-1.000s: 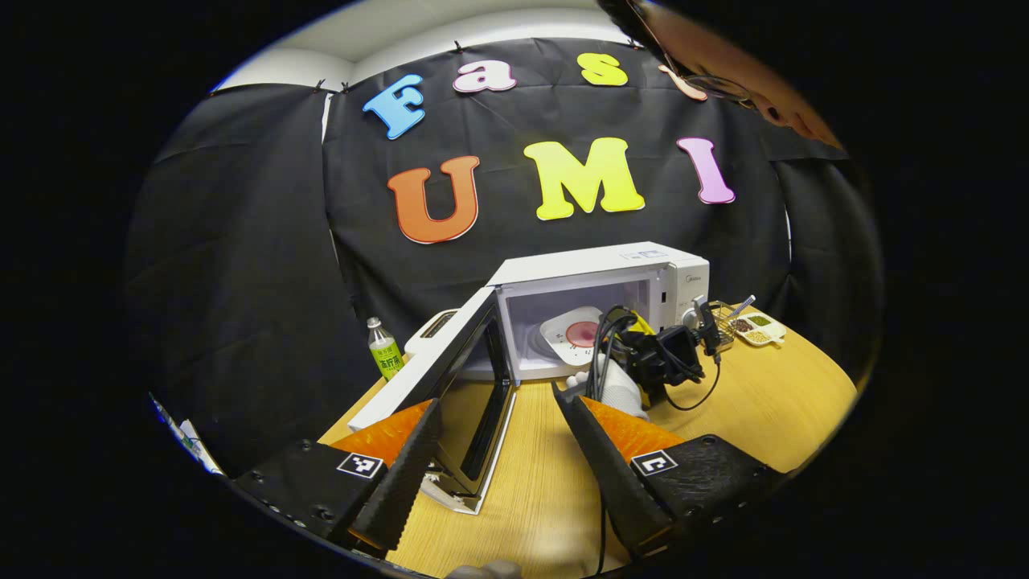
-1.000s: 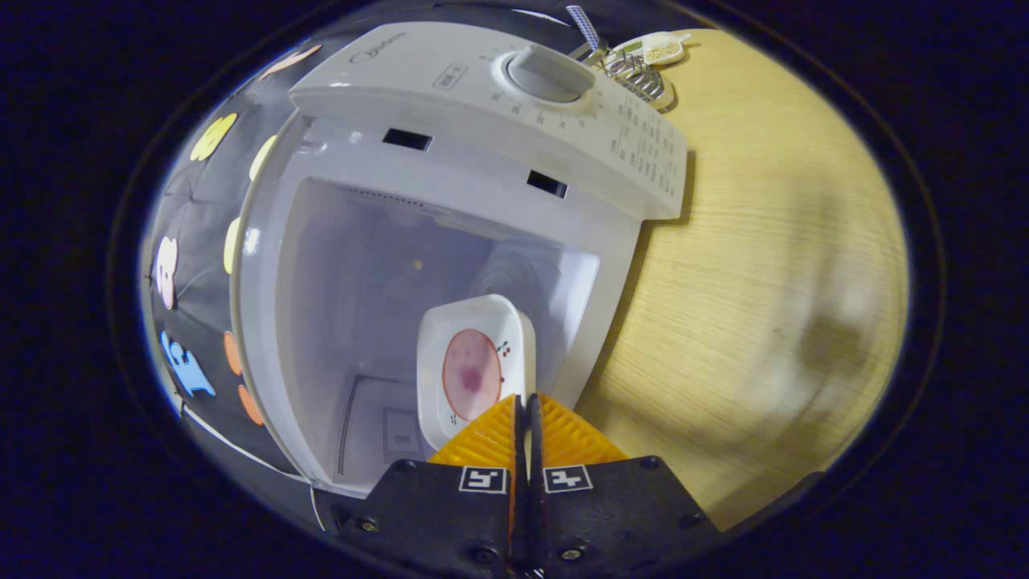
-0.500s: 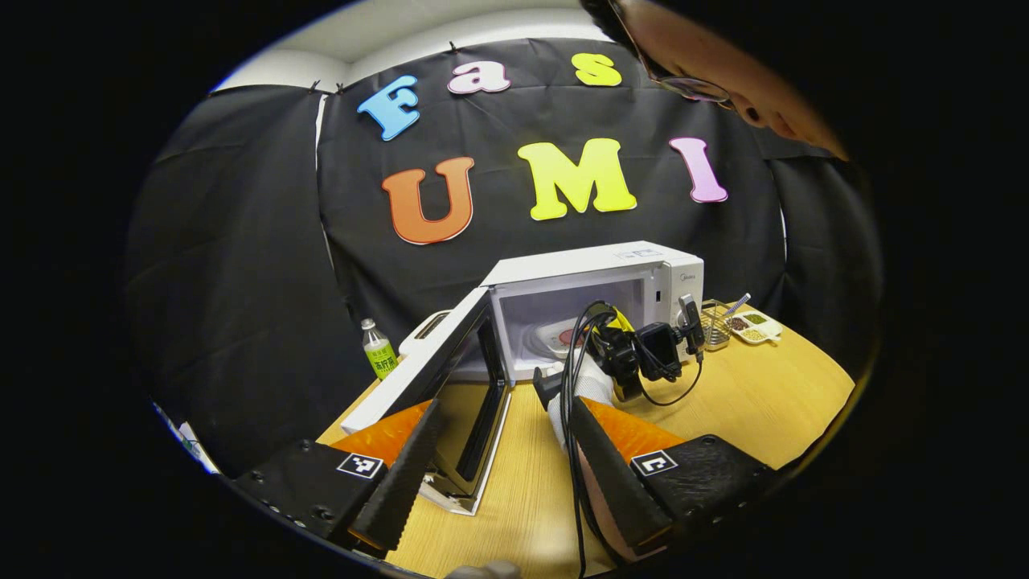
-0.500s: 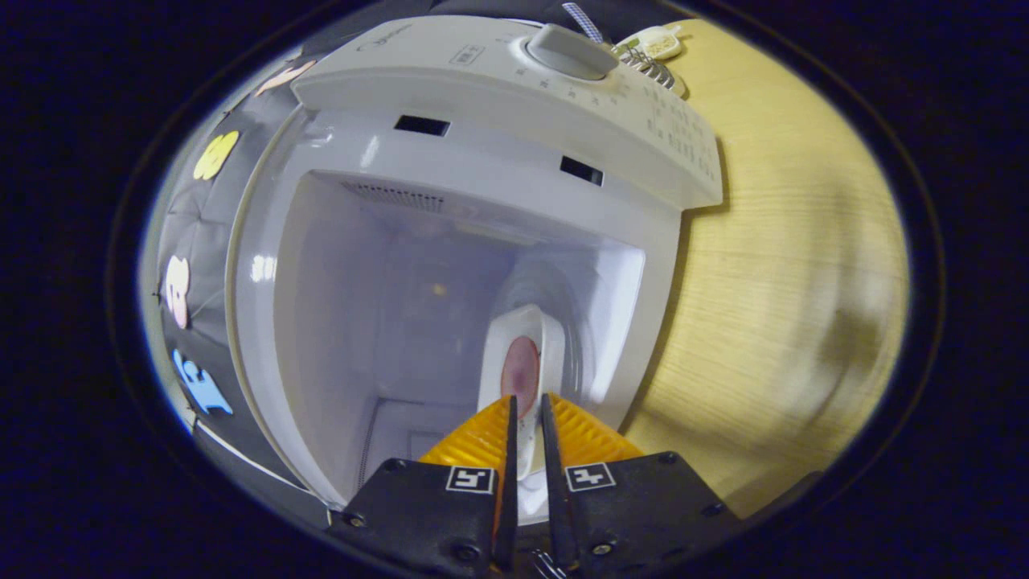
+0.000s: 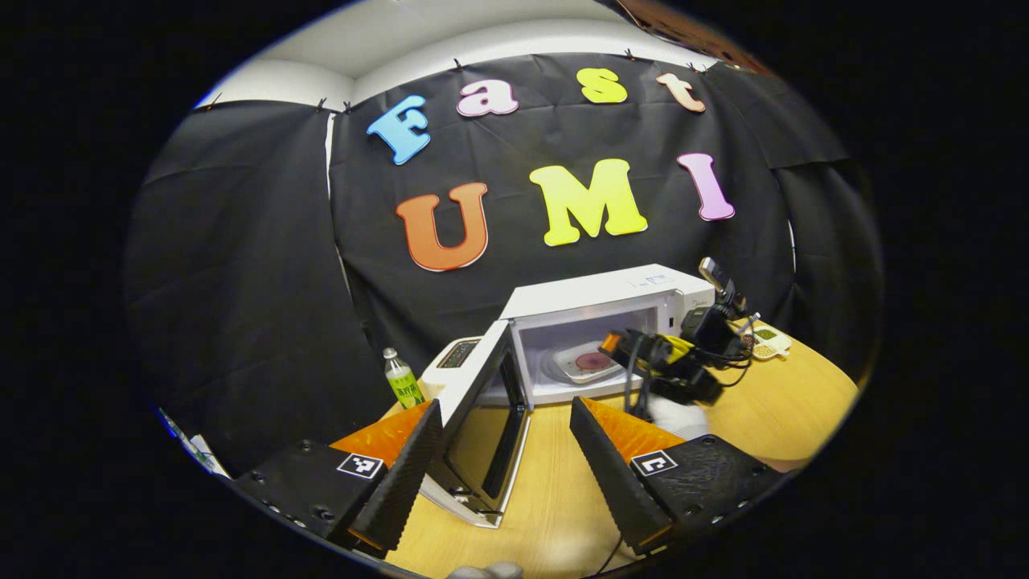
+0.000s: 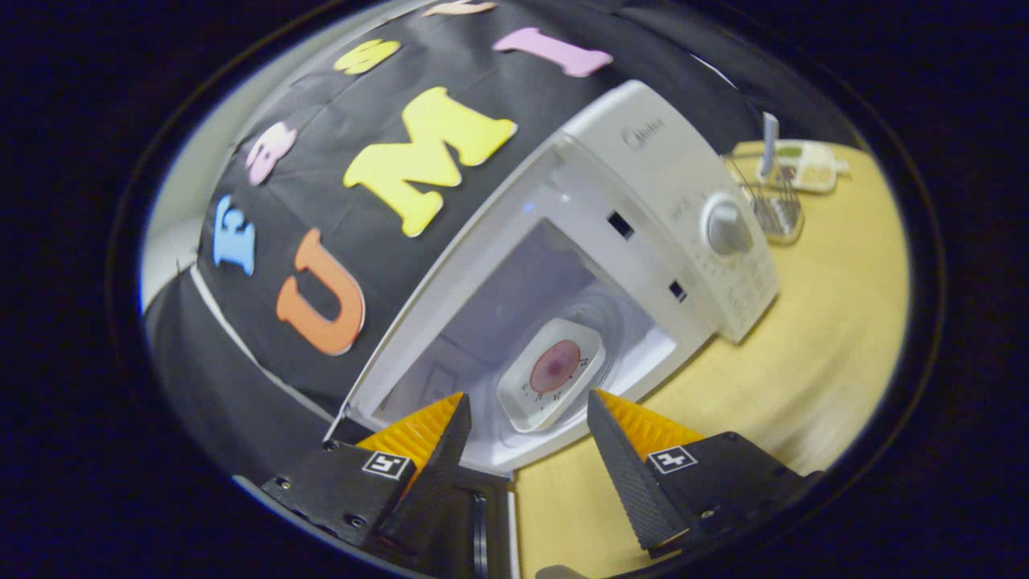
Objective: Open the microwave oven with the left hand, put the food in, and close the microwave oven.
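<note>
with its door (image 5: 482, 418) swung wide on the left hinge, the microwave oven (image 5: 595, 322) stands open on the wooden table (image 5: 772, 410), and the food, a pinkish round patch on a white square plate (image 6: 551, 373), lies flat on the floor of the cavity. in the right gripper view the right gripper (image 6: 526, 438) is in front of the oven's mouth with its fingers spread wide apart and nothing between them; the plate shows through the gap, apart from both fingers, inside the oven. the control panel with its round dial (image 6: 727, 228) runs along the oven's right side. in the left gripper view the left gripper (image 5: 506, 438) is back from the oven, its fingers also wide apart and empty, with the lower edge of the open door showing between them; whether a finger touches the door cannot be told. farther off in that view the other gripper, trailing cables and held by a white-gloved hand (image 5: 679, 414), is in front of the oven's opening, just to the right of the plate. a green-labelled bottle (image 5: 402, 384) stands left of the oven near the black cloth wall, and a wire basket (image 6: 772, 209) and a small divided dish (image 6: 808, 161) sit on the table beyond the oven's right side.
</note>
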Motion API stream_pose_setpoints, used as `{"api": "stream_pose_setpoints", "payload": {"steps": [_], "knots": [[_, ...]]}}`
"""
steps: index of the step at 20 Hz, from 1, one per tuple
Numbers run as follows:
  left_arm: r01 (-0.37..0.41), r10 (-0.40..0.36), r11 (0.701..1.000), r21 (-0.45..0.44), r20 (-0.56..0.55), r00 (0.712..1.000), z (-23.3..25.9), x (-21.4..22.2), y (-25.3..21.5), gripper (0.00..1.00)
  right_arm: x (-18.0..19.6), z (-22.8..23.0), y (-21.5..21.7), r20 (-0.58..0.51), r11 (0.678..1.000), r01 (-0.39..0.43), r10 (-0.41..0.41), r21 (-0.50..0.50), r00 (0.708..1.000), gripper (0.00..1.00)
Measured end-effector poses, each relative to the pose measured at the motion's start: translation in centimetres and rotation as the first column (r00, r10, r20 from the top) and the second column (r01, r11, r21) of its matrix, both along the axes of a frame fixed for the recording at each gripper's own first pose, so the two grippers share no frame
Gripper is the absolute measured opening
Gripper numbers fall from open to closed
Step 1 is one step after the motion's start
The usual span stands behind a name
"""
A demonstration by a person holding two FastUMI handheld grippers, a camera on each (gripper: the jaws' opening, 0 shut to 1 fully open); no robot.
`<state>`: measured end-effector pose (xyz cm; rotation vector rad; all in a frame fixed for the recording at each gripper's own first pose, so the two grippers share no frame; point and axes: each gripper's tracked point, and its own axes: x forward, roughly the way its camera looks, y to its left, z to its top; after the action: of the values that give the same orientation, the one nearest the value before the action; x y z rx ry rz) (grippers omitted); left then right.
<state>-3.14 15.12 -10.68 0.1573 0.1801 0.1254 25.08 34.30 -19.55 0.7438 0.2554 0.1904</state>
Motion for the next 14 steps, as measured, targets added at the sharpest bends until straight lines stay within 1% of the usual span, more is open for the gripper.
{"api": "stream_pose_setpoints", "payload": {"steps": [1, 2, 3, 4, 5, 8, 9, 10, 12, 13, 14], "knots": [[-0.007, 0.007, 1.0, 0.007, 0.017, 1.0, 0.8, 0.0, 0.5, 0.96, -1.7, 1.4, -0.6, 0.037, 0.996, -0.036, 0.039, -0.087, 0.999, 0.83], [-0.014, 0.014, 1.0, 0.006, 0.03, 0.999, 1.2, 0.1, 1.3, 0.96, -3.7, 2.5, -1.5, 0.06, 0.979, -0.069, 0.082, -0.194, 0.995, 0.89], [-0.025, 0.025, 1.0, -0.001, 0.036, 0.999, 1.5, 0.1, 2.2, 0.95, -5.5, 3.4, -2.8, 0.089, 0.95, -0.083, 0.115, -0.3, 0.989, 0.89], [-0.034, 0.035, 0.999, -0.007, 0.041, 0.999, 1.5, 0.1, 2.9, 0.96, -7.1, 4.6, -4.1, 0.124, 0.915, -0.092, 0.152, -0.394, 0.981, 1.0], [-0.046, 0.047, 0.999, -0.015, 0.043, 0.998, 1.5, 0.1, 3.8, 0.96, -8.5, 5.8, -5.6, 0.143, 0.877, -0.084, 0.171, -0.473, 0.975, 1.0], [-0.091, 0.092, 0.996, -0.011, 0.076, 0.993, 2.2, 0.3, 6.6, 0.95, -12.0, 8.8, -9.3, 0.17, 0.803, -0.068, 0.208, -0.592, 0.963, 1.0], [-0.108, 0.109, 0.994, -0.015, 0.085, 0.99, 2.3, 0.1, 7.8, 0.88, -13.0, 9.3, -10.9, 0.16, 0.785, -0.066, 0.207, -0.616, 0.965, 1.0], [-0.123, 0.125, 0.992, -0.029, 0.09, 0.988, 2.1, 0.1, 8.8, 0.89, -13.8, 9.8, -12.4, 0.151, 0.772, -0.061, 0.2, -0.633, 0.968, 1.0], [-0.13, 0.135, 0.99, -0.056, 0.091, 0.987, 1.1, -0.1, 9.9, 0.65, -15.4, 11.1, -15.6, 0.151, 0.753, -0.029, 0.17, -0.657, 0.974, 1.0], [-0.162, 0.166, 0.986, -0.049, 0.117, 0.979, 1.0, -0.2, 11.3, 0.54, -16.3, 11.6, -16.9, 0.145, 0.74, -0.023, 0.163, -0.672, 0.976, 1.0], [-0.219, 0.221, 0.975, -0.033, 0.118, 0.968, 0.4, -0.5, 13.1, 0.36, -17.2, 11.8, -18.2, 0.136, 0.73, -0.018, 0.151, -0.683, 0.979, 1.0]]}}
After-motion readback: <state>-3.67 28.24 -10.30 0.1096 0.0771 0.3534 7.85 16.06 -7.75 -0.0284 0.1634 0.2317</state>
